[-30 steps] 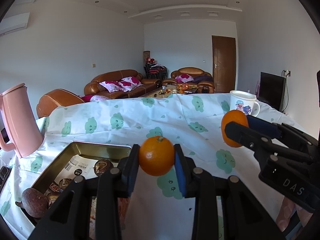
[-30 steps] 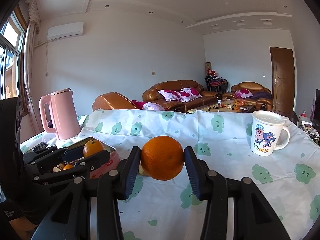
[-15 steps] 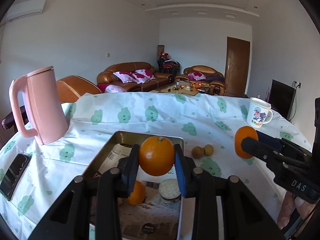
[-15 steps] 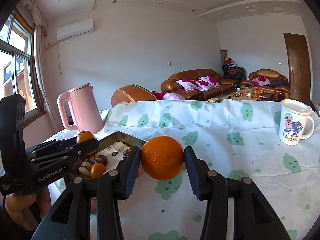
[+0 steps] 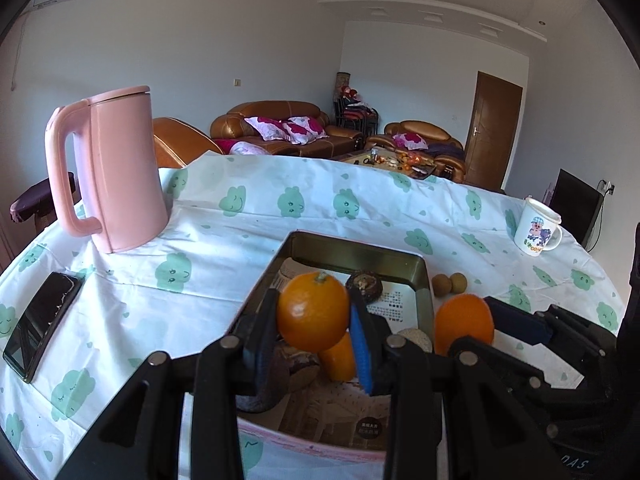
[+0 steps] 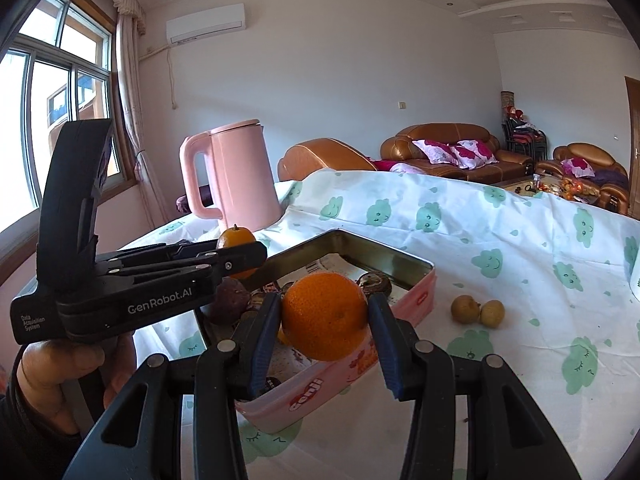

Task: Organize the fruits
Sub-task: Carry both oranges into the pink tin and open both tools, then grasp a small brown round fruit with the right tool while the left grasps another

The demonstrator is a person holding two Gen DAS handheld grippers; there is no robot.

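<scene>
The left gripper pinches a small round orange with a stem stub above the open rectangular metal tin. The right gripper clamps a larger round orange over the tin's near pink wall. Two small brown fruits lie on the cloud-print tablecloth just beside the tin.

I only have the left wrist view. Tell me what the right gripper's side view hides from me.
Observer: The right gripper is shut on its orange, both pads pressing it.
Operator: Give me the tin's outside.
Observer: The tin has pink outer walls with printed lettering.
Operator: Report what is left of my gripper.
Observer: A window with a curtain; a bare hand grips the left gripper's handle.
</scene>
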